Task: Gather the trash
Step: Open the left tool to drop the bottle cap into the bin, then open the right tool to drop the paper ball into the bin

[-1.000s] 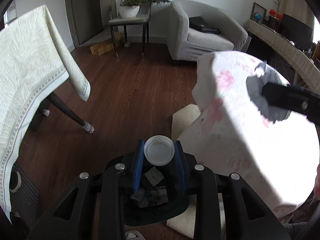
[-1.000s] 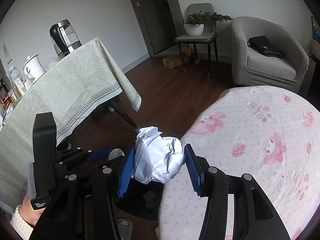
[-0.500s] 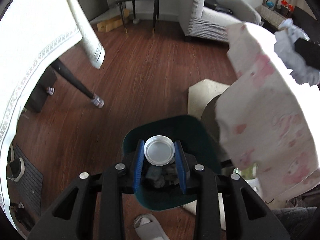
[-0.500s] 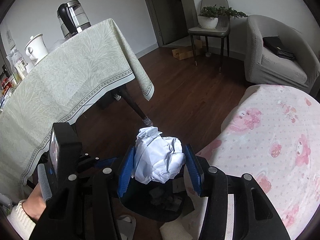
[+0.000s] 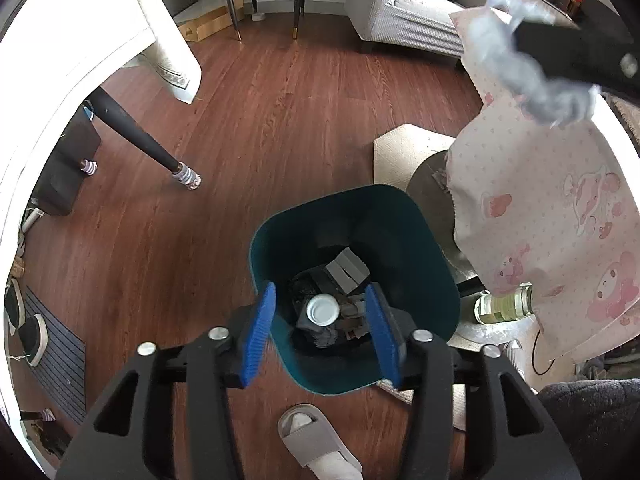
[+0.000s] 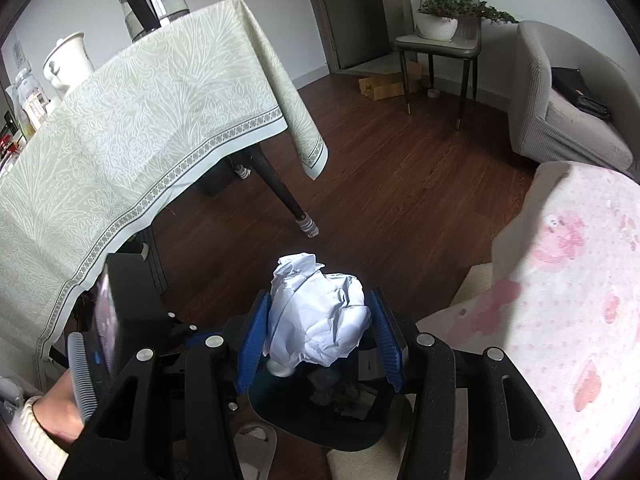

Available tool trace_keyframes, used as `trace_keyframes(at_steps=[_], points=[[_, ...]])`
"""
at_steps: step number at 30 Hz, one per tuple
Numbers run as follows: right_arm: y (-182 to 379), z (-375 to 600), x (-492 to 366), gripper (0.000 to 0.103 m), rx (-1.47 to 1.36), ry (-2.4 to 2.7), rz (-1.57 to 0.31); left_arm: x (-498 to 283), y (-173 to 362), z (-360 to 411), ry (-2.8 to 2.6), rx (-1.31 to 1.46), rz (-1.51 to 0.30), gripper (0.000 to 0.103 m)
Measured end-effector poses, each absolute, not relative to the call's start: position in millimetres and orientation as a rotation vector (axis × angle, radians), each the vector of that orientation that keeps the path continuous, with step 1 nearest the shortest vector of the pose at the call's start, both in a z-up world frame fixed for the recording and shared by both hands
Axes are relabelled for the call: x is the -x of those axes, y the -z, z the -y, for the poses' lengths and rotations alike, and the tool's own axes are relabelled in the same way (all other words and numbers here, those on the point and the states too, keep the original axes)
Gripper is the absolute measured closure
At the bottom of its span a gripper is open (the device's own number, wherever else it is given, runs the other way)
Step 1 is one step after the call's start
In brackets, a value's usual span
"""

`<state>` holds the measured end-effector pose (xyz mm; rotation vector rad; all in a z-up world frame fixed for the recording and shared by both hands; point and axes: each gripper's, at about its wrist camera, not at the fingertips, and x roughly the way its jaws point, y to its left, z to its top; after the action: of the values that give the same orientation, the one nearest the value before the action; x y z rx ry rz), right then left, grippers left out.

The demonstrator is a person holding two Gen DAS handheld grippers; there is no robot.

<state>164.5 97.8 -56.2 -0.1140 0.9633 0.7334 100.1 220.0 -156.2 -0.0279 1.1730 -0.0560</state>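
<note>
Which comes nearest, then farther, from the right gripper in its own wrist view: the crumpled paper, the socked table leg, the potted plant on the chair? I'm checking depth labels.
1. Crumpled paper, clamped between the right gripper's blue pads.
2. Table leg, mid-floor, slightly left.
3. Potted plant, far back, upper right.

Both views are lit by soft daylight, with no hard shadows on the wood floor (image 5: 280, 128). In the left wrist view, the draped tablecloth (image 5: 80, 40) up and to the left of the tool is overexposed to plain white. The crumpled paper (image 5: 524, 68) far ahead and to the right of the tool is motion-blurred. The bin (image 5: 360, 216) interior directly ahead of the tool is dark. In the right wrist view, the paper ball (image 6: 316, 312) is sharp and bright. Fisheye distortion bends straight edges, and black vignetting fills all corners.
</note>
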Motion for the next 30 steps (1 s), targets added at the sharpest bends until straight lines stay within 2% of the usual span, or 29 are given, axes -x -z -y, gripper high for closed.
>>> trace_keyframes(at_steps=[5, 14, 30], points=[[72.6, -111.1, -166.5, 0.052, 0.135, -0.737, -1.005, -96.2, 145.8, -232.0, 0.014, 0.04, -1.133, 0.035], [105.2, -127.7, -166.8, 0.052, 0.186, -0.725, -1.074, -90.0, 116.6, -255.1, -0.055, 0.066, -1.039, 0.023], [159.4, -139.5, -155.1, 0.052, 0.297, -0.714, -1.176, -78.4, 66.0, -254.3, -0.091, 0.101, -0.887, 0.023]])
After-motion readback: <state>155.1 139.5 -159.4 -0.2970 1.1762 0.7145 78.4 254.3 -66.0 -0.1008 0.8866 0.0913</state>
